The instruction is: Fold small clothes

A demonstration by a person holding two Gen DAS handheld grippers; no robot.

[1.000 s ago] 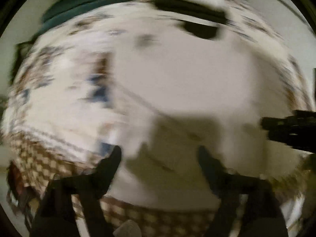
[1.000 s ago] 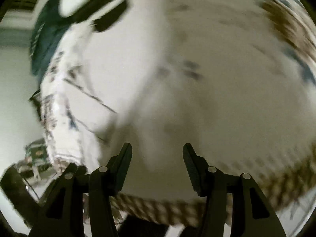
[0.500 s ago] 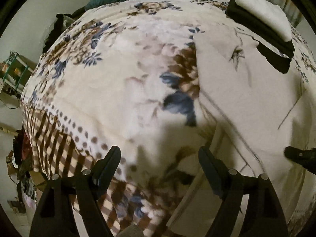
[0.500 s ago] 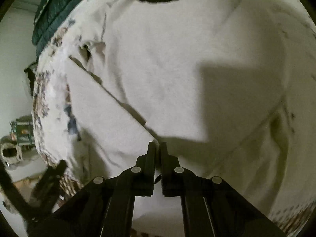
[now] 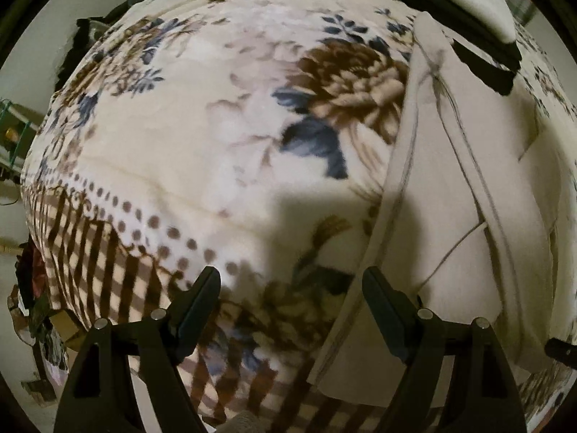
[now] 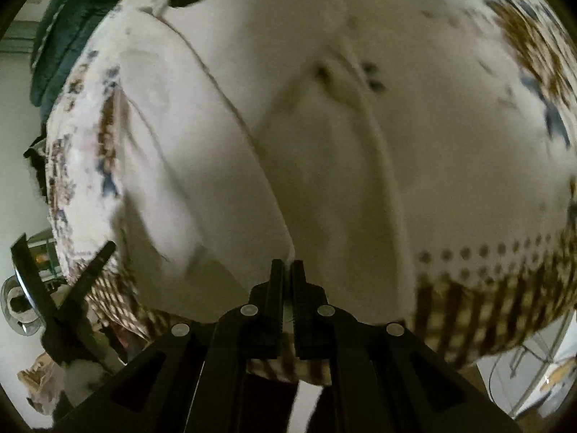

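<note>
Right now the right gripper [image 6: 287, 270] has its fingers pressed together on the near hem of the cream garment [image 6: 306, 126]; motion blur hides the pinch itself. Left gripper [image 5: 291, 288] fingers stand spread, empty, over the floral blanket [image 5: 187, 137]. The garment lies beyond its right finger, its lower edge cut off.

A bedroom in a home. A bed [image 5: 108, 166] fills both views, covered by a plush floral blanket [image 5: 223, 137] with a checked border. Folded clothes [image 5: 465, 7] are stacked at its far side, a dark green quilt [image 6: 61, 36] lies bunched near the plain wall, and household clutter [image 5: 36, 310] sits on the floor beside it.
</note>
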